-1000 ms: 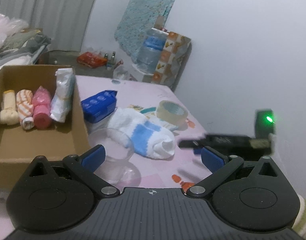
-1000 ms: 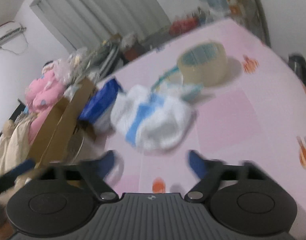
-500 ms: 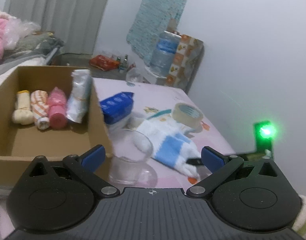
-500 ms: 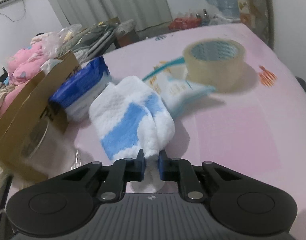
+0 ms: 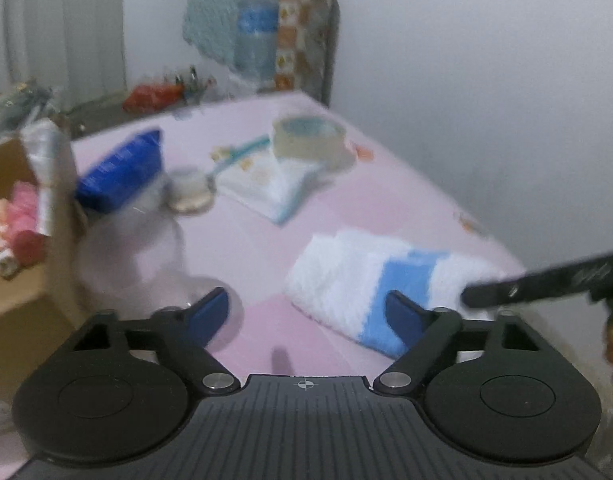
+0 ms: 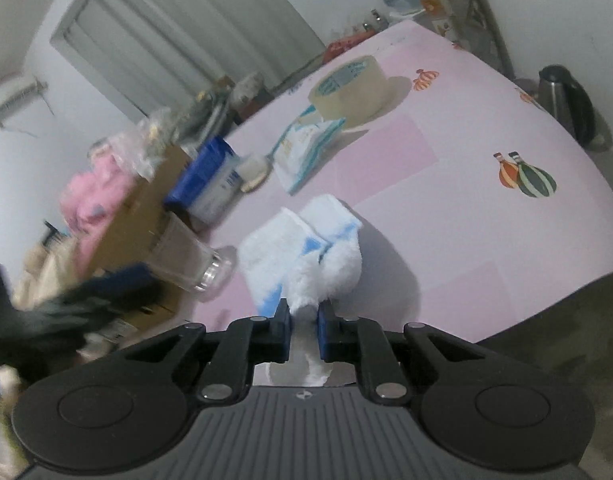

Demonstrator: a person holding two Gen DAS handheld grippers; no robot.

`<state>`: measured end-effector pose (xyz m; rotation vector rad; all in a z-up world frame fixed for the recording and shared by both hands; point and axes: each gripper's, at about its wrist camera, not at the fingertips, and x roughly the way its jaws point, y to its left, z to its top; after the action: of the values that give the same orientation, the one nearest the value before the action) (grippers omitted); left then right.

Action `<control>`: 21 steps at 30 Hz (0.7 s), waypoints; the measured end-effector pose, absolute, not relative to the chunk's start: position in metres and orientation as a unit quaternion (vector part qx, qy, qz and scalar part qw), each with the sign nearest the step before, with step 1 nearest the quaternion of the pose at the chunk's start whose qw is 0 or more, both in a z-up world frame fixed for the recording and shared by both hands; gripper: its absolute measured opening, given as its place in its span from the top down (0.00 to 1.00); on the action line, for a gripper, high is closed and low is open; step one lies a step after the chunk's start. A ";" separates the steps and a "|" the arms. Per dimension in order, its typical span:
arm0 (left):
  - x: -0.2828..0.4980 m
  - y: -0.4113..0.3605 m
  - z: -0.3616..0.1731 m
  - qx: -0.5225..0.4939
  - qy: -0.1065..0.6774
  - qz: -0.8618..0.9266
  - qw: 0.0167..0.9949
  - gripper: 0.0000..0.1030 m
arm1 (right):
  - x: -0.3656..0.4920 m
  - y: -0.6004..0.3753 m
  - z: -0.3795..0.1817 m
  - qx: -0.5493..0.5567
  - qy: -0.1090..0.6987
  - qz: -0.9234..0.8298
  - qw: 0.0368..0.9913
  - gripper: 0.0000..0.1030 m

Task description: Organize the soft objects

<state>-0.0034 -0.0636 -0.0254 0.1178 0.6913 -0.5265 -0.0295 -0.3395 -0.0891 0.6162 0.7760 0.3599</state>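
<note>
White-and-blue sock [image 6: 306,252]: on the pink tablecloth [image 6: 446,184], its near end clenched between the pads of the right gripper [image 6: 303,320]. Left gripper [image 5: 306,312]: spread wide, grasping nothing, its right finger just beside the sock. Clear glass [image 6: 190,260]: lying on its side between the sock and the cardboard box [image 5: 22,272]. Beyond the sock: blue packet [image 6: 206,184], tissue pack [image 6: 306,140], tape roll [image 6: 348,88]. Box contents: rolled soft items [image 5: 14,224], blurred.
</note>
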 end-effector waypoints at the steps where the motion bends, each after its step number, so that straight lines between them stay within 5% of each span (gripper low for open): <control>1: 0.000 -0.070 -0.031 0.065 0.346 -0.255 0.900 0.26 | -0.030 -0.341 -0.088 0.303 0.367 0.177 0.861 0.70; 9: 0.012 -0.103 -0.060 0.125 0.386 -0.265 0.875 0.29 | -0.012 -0.341 -0.081 0.341 0.356 0.228 0.840 0.70; 21: 0.019 -0.080 -0.063 0.070 0.418 -0.267 0.865 0.22 | 0.064 -0.312 -0.092 0.346 0.394 0.245 0.815 0.70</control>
<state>0.0191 -0.0796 -0.0635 0.1472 0.8756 -0.5601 0.0639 -0.3123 -0.0924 0.7372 0.8410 0.5226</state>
